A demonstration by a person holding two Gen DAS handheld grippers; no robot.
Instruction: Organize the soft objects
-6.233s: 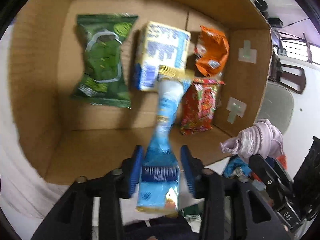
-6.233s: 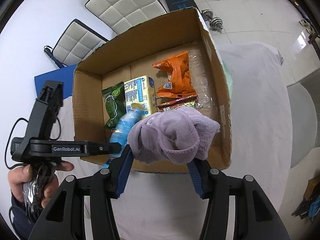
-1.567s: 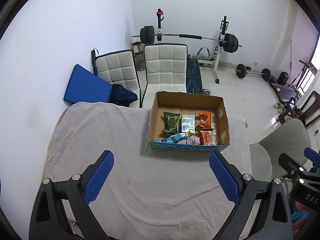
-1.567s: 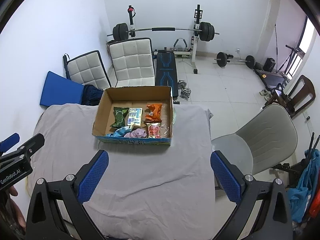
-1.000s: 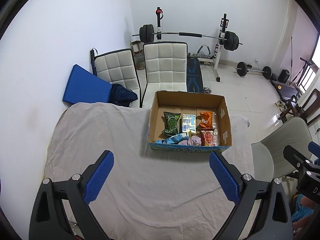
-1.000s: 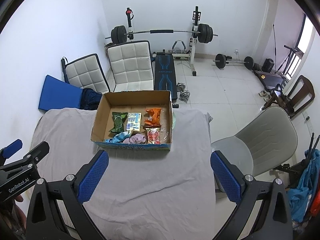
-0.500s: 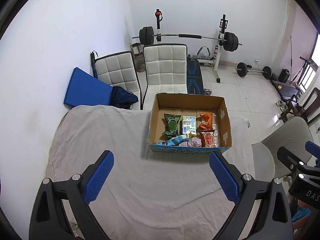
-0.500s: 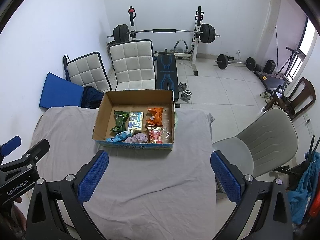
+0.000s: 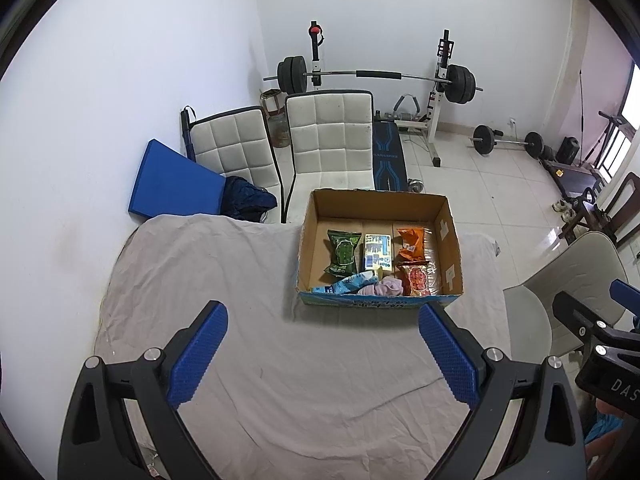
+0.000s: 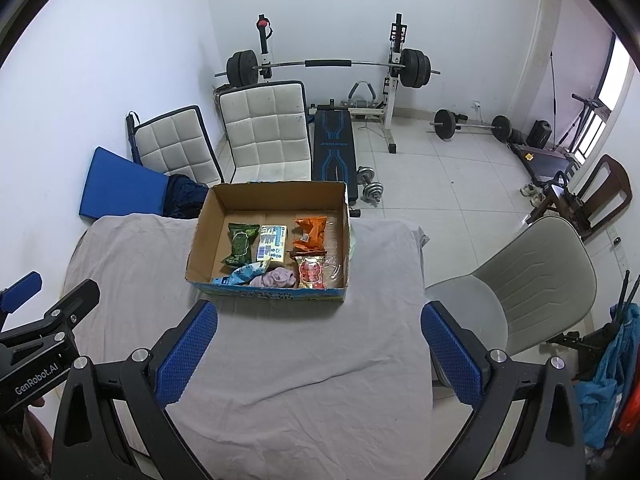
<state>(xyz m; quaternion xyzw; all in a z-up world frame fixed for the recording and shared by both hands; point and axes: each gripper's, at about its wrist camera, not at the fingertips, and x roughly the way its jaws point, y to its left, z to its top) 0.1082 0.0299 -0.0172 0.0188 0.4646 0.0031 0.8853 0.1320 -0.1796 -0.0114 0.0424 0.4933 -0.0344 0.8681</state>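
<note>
An open cardboard box [image 9: 451, 236] [image 10: 203, 227] stands at the far side of a table under a grey cloth [image 9: 240, 320] [image 10: 280, 360]. Inside lie a green packet [image 9: 341, 257] [image 10: 239, 249], a yellow and blue packet [image 9: 377, 255] [image 10: 272, 248], an orange packet [image 9: 410, 243] [image 10: 311, 234], a red packet [image 9: 417, 280] [image 10: 311, 272], a blue packet [image 9: 345, 283] [image 10: 244, 273] and a lilac cloth [image 9: 381, 288] [image 10: 278, 278]. My left gripper [image 9: 325, 356] and right gripper [image 10: 320, 356] are wide open and empty, held high and well back from the box.
Two white padded chairs [image 9: 332, 136] [image 10: 264, 128] and a blue mat [image 9: 168, 184] stand behind the table. A grey chair [image 9: 576, 280] [image 10: 532, 280] stands at the right. A barbell rack [image 9: 376, 76] and weights sit on the tiled floor.
Six seconds ago the left gripper held the blue packet and the right the lilac cloth over the box. Both now lie in the box; the grippers have been open and far back, barely shifting.
</note>
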